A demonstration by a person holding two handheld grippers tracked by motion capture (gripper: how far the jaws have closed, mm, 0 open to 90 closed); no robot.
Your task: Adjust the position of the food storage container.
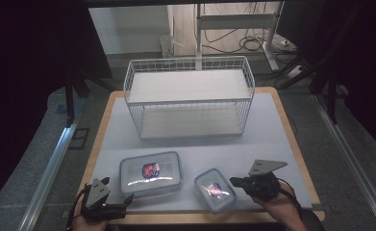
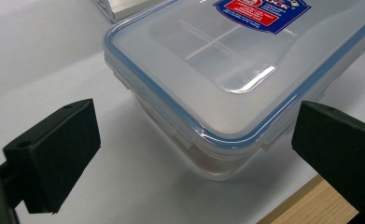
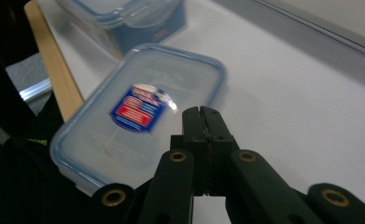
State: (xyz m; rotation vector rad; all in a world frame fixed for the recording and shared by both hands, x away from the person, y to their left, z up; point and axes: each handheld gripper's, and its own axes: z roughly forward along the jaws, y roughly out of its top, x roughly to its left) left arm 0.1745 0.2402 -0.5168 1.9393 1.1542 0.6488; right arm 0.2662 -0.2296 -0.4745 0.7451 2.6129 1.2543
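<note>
Here, we read the scene off the two tools.
Left tool: jaws spread wide, nothing between them; the near corner of the large lidded container sits just ahead, in the gap's line but apart from both jaws.
Right tool: jaws pressed together, empty; the small lidded container lies just ahead and to the left of its tip.
Large lidded container: on the tabletop, between the left tool and the wire shelf rack beyond it.
Small lidded container: just beside the right tool, near the tabletop's front edge.
Handling, as we judge it: stiff clear plastic, light if empty; contents we cannot tell. The smooth lid looks slippery.
Where to hold: we would close across the short side walls under the blue-rimmed lid, so the rim catches, not on the flat lid or the latch flaps.
</note>
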